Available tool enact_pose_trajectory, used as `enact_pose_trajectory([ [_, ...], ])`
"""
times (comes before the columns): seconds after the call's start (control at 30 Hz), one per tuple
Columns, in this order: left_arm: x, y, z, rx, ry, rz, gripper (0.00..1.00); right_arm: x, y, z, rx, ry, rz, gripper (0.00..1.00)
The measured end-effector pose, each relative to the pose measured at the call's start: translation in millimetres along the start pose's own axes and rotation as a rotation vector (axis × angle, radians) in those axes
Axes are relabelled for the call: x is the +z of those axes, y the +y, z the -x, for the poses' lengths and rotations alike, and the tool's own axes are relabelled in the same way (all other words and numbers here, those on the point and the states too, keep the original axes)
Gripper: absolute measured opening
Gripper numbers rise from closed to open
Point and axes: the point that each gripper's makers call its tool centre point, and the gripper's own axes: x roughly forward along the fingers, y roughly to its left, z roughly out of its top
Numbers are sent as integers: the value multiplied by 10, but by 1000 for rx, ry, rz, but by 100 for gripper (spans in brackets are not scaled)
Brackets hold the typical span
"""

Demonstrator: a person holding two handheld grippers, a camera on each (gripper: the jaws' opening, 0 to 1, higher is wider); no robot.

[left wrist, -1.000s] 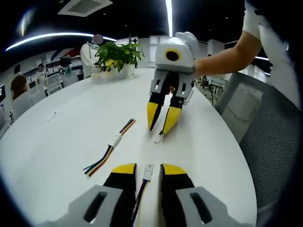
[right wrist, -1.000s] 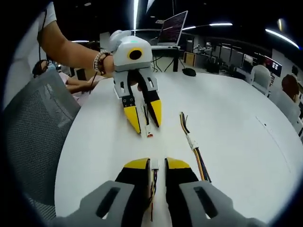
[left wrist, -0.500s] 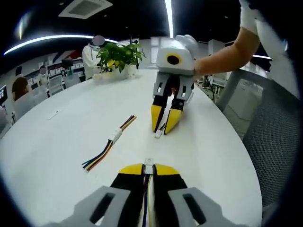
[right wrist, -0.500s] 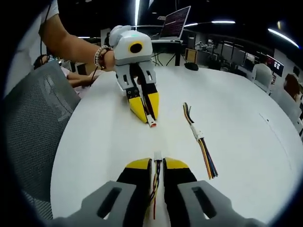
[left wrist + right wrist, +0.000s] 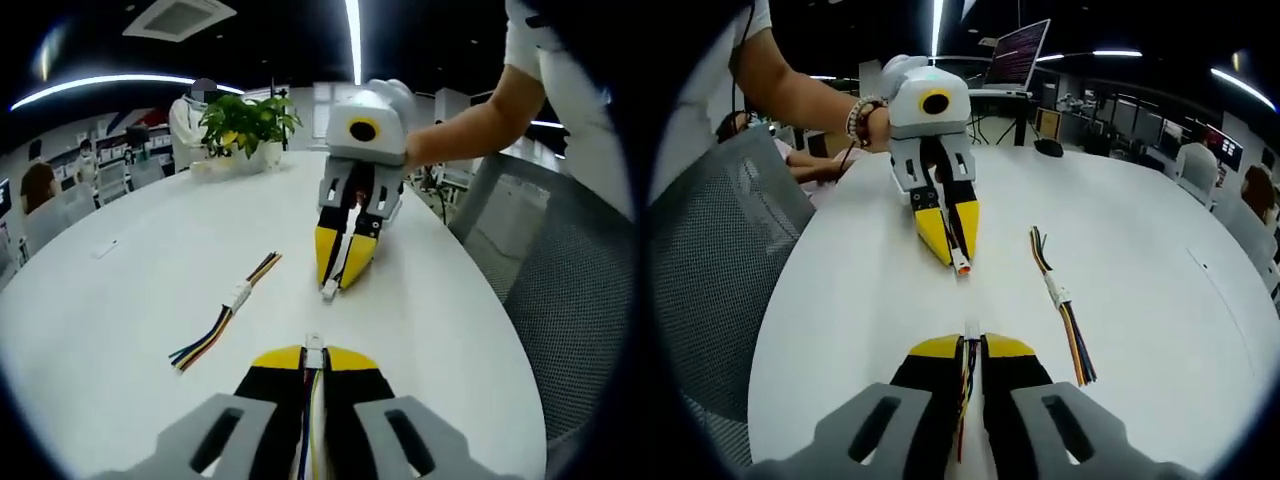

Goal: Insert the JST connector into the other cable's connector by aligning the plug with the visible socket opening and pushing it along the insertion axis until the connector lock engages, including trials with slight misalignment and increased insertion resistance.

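On the white round table [image 5: 130, 300], my left gripper [image 5: 313, 355] is shut on a multicoloured cable, whose white JST connector [image 5: 314, 345] pokes out past the yellow tips. Facing it, my right gripper [image 5: 335, 280] is shut on the other cable, whose white connector [image 5: 329, 290] points back at mine. A short gap separates the two connectors, roughly in line. In the right gripper view, my right gripper [image 5: 971, 345] pinches its cable with the connector [image 5: 971, 329] at the tips. The left gripper [image 5: 955, 258] opposite holds its connector [image 5: 960, 266].
A joined spare cable pair [image 5: 236, 298] lies on the table to one side, also seen as the spare cable [image 5: 1060, 300]. A potted plant [image 5: 245, 120] stands at the far edge. A mesh chair [image 5: 710, 260] and a laptop [image 5: 1015, 60] flank the table. People sit in the background.
A second ago both grippers stood open around their cables; both have shut on them. The two connectors have since come a little closer, tip to tip.
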Motion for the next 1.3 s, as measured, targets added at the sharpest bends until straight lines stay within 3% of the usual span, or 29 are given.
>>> enact_pose_trajectory([
  [0.77, 229, -355, 212, -2, 44, -89, 0, 371, 305, 230, -19, -24, 95, 4],
  [1.3, 362, -582, 324, 1, 56, -136, 0, 516, 591, 311, -21, -37, 140, 4],
])
